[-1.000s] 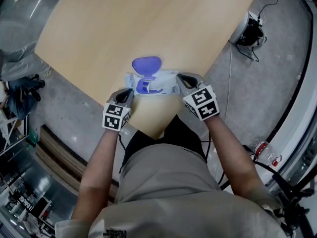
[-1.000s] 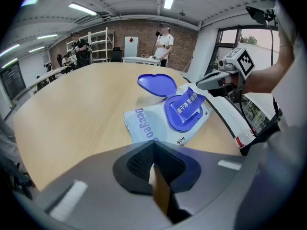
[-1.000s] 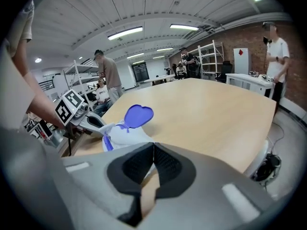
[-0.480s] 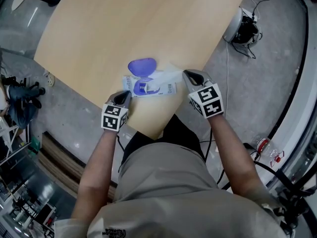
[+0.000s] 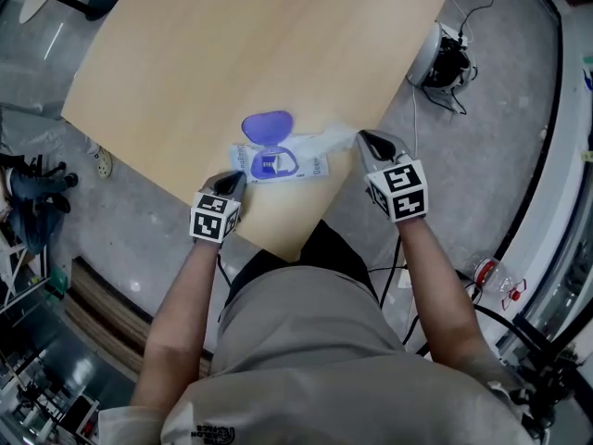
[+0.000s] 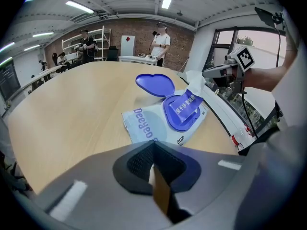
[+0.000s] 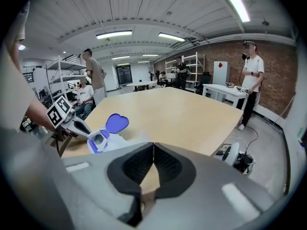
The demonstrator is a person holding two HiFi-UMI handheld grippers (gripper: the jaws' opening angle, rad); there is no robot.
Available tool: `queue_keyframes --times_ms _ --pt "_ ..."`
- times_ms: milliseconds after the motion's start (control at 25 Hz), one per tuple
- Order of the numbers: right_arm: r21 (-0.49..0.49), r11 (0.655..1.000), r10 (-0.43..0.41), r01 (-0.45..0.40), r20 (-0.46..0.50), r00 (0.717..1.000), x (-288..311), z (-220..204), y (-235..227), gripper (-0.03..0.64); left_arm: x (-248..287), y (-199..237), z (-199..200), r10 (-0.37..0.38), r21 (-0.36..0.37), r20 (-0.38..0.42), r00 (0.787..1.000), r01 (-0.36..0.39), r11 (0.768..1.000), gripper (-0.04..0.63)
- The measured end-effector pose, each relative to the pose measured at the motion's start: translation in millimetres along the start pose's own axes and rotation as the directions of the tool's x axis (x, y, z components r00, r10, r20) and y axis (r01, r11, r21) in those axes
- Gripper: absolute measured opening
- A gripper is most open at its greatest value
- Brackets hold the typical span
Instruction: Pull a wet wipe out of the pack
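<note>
The pale blue wet wipe pack [image 5: 295, 165] lies flat near the table's front edge, its purple lid [image 5: 267, 124] flipped open. My left gripper [image 5: 237, 178] is shut with its tips on the pack's left end. A pale sliver of the pack's edge shows between its jaws in the left gripper view. My right gripper [image 5: 363, 137] is shut on a white wet wipe [image 5: 335, 140], which stretches from the pack's opening [image 6: 186, 105] toward its tips, just off the pack's right end and slightly raised. In the right gripper view the pack [image 7: 100, 140] and the left gripper [image 7: 79, 127] sit at the left.
The wooden table [image 5: 259, 44] spreads away from me. Its right edge passes close to my right gripper. A white device with cables [image 5: 445, 58] and a plastic bottle [image 5: 484, 272] are on the floor at the right. Several people stand far off.
My right gripper has moved right and up, away from the pack, drawing the wipe out longer. The left gripper and the pack have stayed put.
</note>
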State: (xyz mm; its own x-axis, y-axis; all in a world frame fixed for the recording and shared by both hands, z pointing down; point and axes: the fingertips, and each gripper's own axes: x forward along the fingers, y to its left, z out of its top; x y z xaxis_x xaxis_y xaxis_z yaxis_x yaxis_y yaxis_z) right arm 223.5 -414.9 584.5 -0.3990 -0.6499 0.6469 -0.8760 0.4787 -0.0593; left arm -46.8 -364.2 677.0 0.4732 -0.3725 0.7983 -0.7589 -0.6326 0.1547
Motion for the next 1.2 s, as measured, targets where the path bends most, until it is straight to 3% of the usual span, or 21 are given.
queue_keyframes --times_ms 200,400,760,960,1200 --pt "-0.016 0.999 -0.038 0.039 0.043 0.998 -25 17 12 0.005 -11 3 7 0.006 0.022 0.050 0.999 -0.007 1.000 0.006" --pt "-0.043 0.995 -0.082 0.087 0.113 0.990 -66 41 38 0.005 -50 -3 31 -0.010 0.026 0.188 0.982 0.005 1.000 0.006" --pt "-0.070 0.984 -0.146 0.164 0.212 0.966 -155 62 122 0.005 -185 -51 61 -0.145 0.150 0.431 0.890 0.087 0.985 0.006" --pt "-0.056 0.981 -0.163 0.183 0.253 0.954 -203 56 179 0.005 -251 -77 50 -0.223 0.221 0.492 0.841 0.127 0.967 0.006" --pt "-0.076 0.986 -0.122 0.151 0.292 0.949 -250 44 238 0.005 -304 -107 39 -0.273 0.265 0.541 0.795 0.146 0.953 0.006"
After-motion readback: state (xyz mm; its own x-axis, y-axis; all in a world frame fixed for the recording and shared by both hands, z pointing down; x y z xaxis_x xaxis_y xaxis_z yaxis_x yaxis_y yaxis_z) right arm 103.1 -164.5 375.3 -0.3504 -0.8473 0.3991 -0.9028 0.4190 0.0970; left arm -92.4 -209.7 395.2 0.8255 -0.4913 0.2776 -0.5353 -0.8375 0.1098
